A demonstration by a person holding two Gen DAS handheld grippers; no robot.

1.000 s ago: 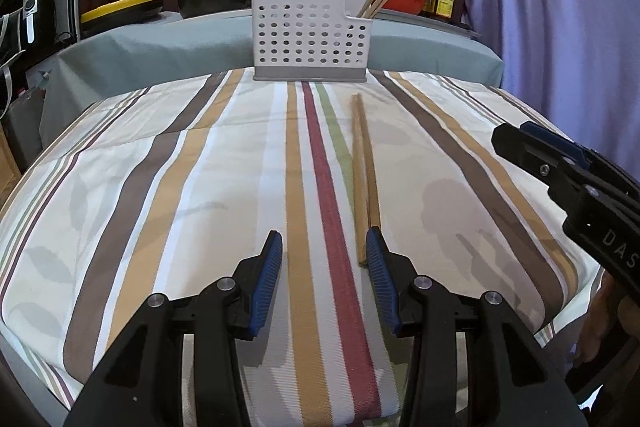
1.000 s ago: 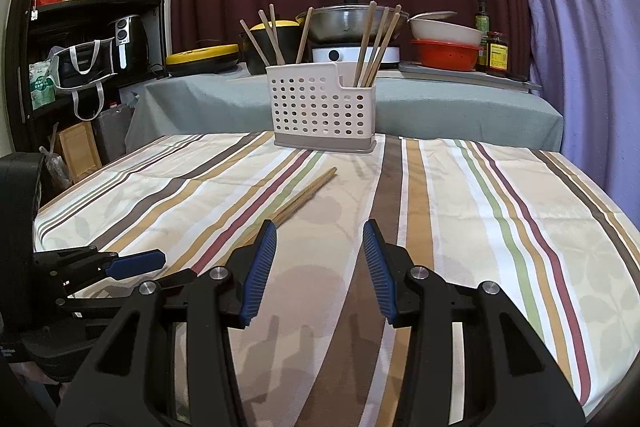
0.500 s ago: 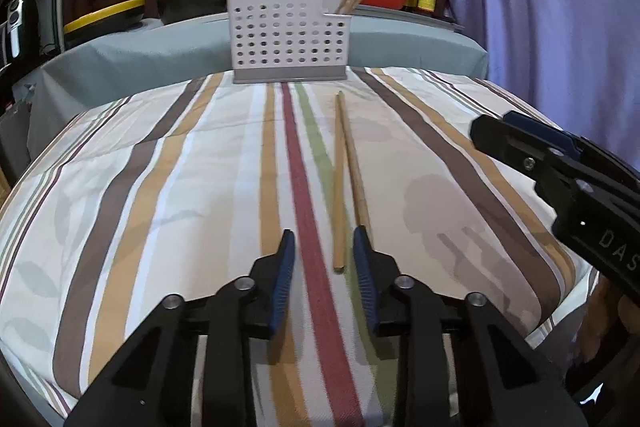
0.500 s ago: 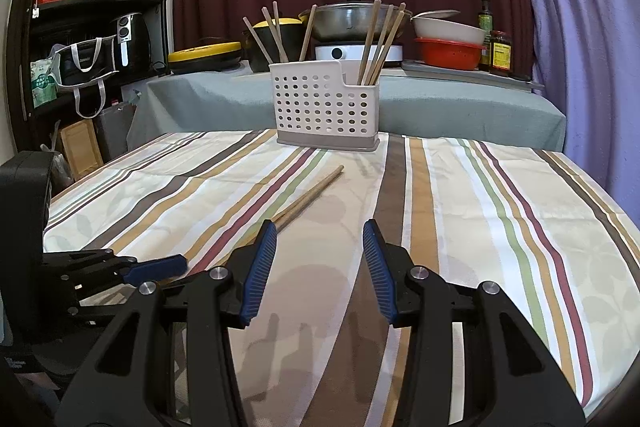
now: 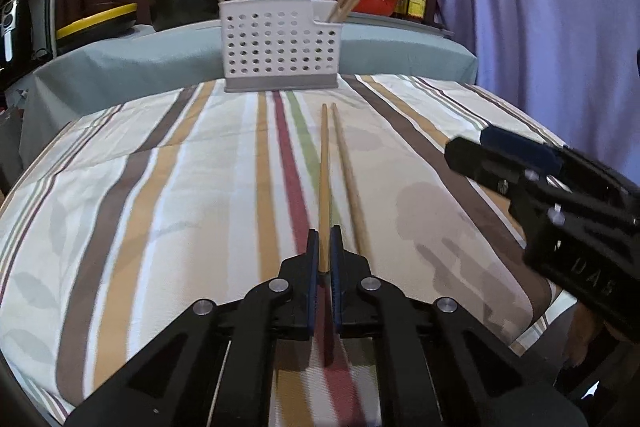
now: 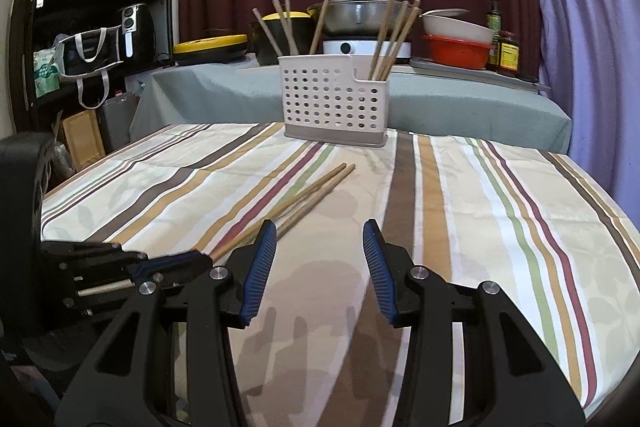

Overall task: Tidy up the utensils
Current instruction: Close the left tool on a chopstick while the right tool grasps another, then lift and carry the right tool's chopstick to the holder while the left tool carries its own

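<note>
Two wooden chopsticks lie side by side on the striped tablecloth. My left gripper (image 5: 324, 239) is shut on the near end of the left chopstick (image 5: 324, 167); the right chopstick (image 5: 347, 179) lies free beside it. Both show in the right wrist view (image 6: 308, 197), where the left gripper (image 6: 200, 259) grips one end. A white perforated utensil holder (image 5: 280, 47) stands at the table's far edge with several chopsticks upright in it; it also shows in the right wrist view (image 6: 334, 99). My right gripper (image 6: 320, 251) is open and empty above the cloth.
The striped tablecloth (image 5: 160, 207) covers the table. Behind it a grey-covered counter (image 6: 460, 107) holds pots, a red bowl (image 6: 456, 53) and bottles. A black shelf (image 6: 92, 27) stands at the left. A purple cloth (image 5: 540, 27) hangs at the right.
My left gripper moved right onto the left chopstick's near end and closed on it. The right gripper stayed open and barely moved.
</note>
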